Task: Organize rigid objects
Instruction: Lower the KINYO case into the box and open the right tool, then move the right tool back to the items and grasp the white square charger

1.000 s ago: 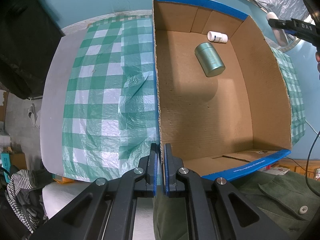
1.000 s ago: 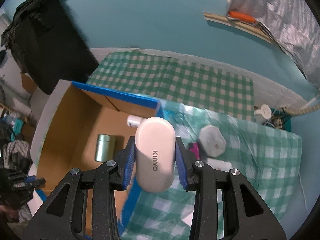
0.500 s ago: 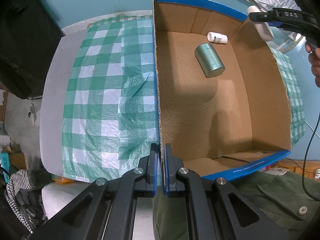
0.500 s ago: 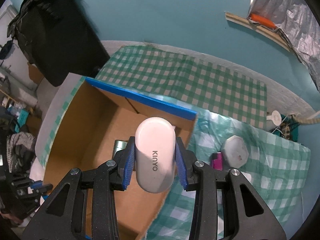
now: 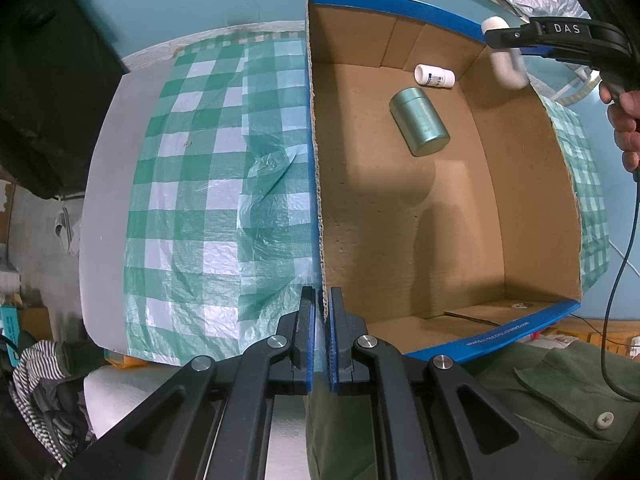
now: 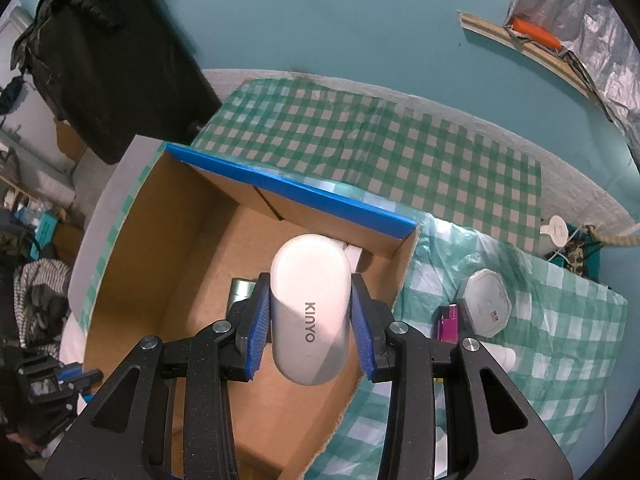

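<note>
The left hand-held gripper was pointed straight down, its blue pads clamped together on the left wall of the cardboard box near the box's near corner. The box, edged with blue tape, was set on a green-and-white checked cloth spread over the bench.

Inside the box, a green metal tin was laid on its side on the floor toward the far end, and a small white bottle was laid on its side just beyond it, close to the far wall.

The right hand-held gripper was clamped on a white oval case marked KINYO, the blue pads pressed against its two long sides. In the left wrist view the case was seen held above the far right corner of the box, over the rim, and not set down. A person's hand was seen on the handle of that gripper at the right edge of the view.

On the cloth to the right of the box, an octagonal grey lid-like object and a small magenta object were placed just beside each other; what either was could not be told.
</note>
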